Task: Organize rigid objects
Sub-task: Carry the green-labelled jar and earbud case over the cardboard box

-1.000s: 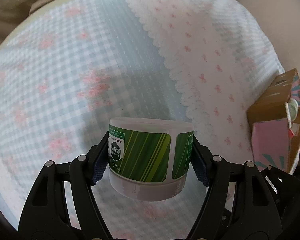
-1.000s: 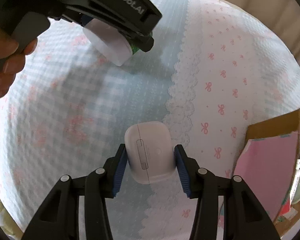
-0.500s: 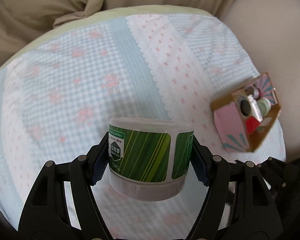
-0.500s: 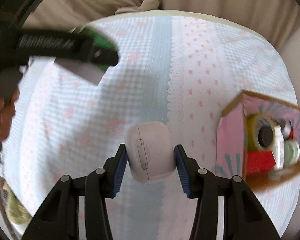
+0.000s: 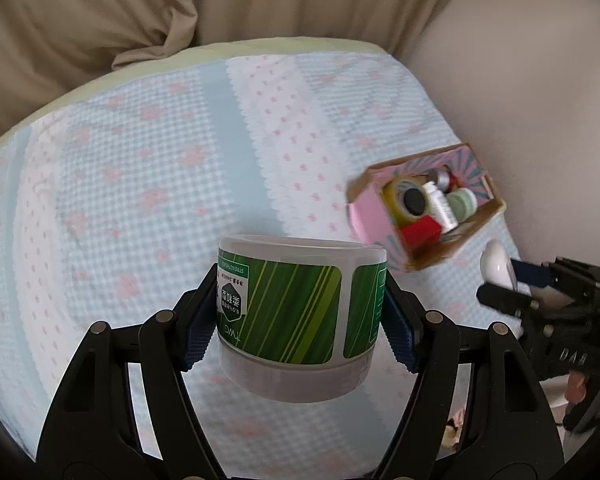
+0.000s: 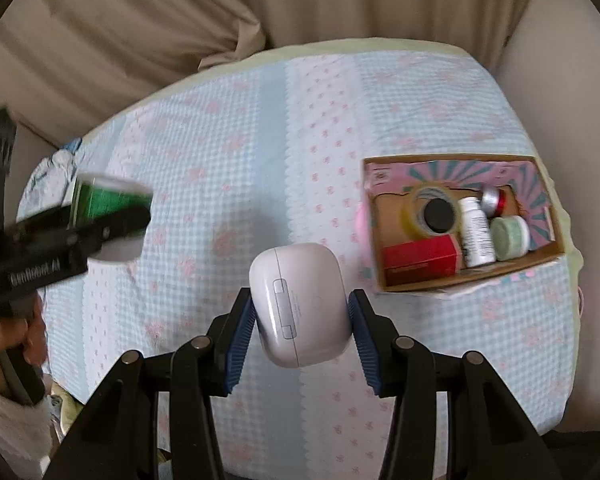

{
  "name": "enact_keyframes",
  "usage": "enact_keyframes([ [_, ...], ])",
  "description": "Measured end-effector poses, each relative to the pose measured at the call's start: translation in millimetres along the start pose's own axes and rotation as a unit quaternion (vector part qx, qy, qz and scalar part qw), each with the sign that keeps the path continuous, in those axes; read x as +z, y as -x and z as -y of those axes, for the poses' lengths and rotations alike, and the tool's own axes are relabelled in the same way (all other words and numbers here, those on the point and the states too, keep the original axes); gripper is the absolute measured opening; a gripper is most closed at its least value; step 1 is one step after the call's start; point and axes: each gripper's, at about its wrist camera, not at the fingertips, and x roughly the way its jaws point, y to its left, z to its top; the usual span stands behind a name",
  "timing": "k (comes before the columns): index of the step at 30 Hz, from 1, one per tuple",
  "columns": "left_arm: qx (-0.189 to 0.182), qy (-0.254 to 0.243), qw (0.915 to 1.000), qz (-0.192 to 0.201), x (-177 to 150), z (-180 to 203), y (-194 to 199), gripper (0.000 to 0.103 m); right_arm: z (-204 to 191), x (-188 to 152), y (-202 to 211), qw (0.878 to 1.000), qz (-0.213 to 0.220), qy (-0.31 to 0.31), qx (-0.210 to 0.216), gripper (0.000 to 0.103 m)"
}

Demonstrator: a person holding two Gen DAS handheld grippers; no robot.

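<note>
My left gripper [image 5: 300, 316] is shut on a squat white jar with a green striped label [image 5: 296, 312], held high above the bed. In the right wrist view this jar [image 6: 108, 200] and the left gripper show at the left edge, with a hand on the handle. My right gripper [image 6: 300, 312] is shut on a white earbud case [image 6: 300, 304], its blue pads pressing both sides. The case [image 5: 496, 264] also shows at the right in the left wrist view. An open cardboard box [image 6: 468, 276] lies on the bed to the right, holding several small items.
A quilt [image 6: 228, 168] with blue checks and pink flowers covers the bed. Beige curtains [image 6: 148, 20] hang behind it and a pale wall [image 5: 540, 80] stands to the right. The box holds a tape roll [image 6: 424, 210], a red packet [image 6: 420, 258], a white bottle [image 6: 476, 236] and a green-lidded pot [image 6: 510, 236].
Both grippers have risen well above the bed with their objects still gripped. More of the bed, the curtains and the box interior have come into view.
</note>
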Motion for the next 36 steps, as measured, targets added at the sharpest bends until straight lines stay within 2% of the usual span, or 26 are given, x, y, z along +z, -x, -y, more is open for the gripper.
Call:
enact_keyframes([
  [8,0.018,0.037,0.9989,0.023,2,77,7,0.069,75,8,39,0.999,0.029,-0.003,0.030,0.044],
  [16,0.026,0.062,0.9976,0.016,17,150,-33,0.069,154,21,43,0.999,0.025,0.015,0.042,0.044],
  [21,0.032,0.076,0.9966,0.005,28,179,-74,0.069,200,30,24,0.999,0.005,0.018,0.046,0.044],
  [26,0.039,0.097,0.9944,-0.018,36,189,-114,0.069,230,39,-8,0.998,-0.025,0.026,0.051,0.044],
  [30,0.046,0.113,0.9916,-0.043,44,188,-150,0.069,240,45,-40,0.996,-0.052,0.039,0.055,0.044],
  [36,0.059,0.112,0.9884,-0.084,53,188,-207,0.069,245,50,-87,0.993,-0.087,0.054,0.065,0.044],
])
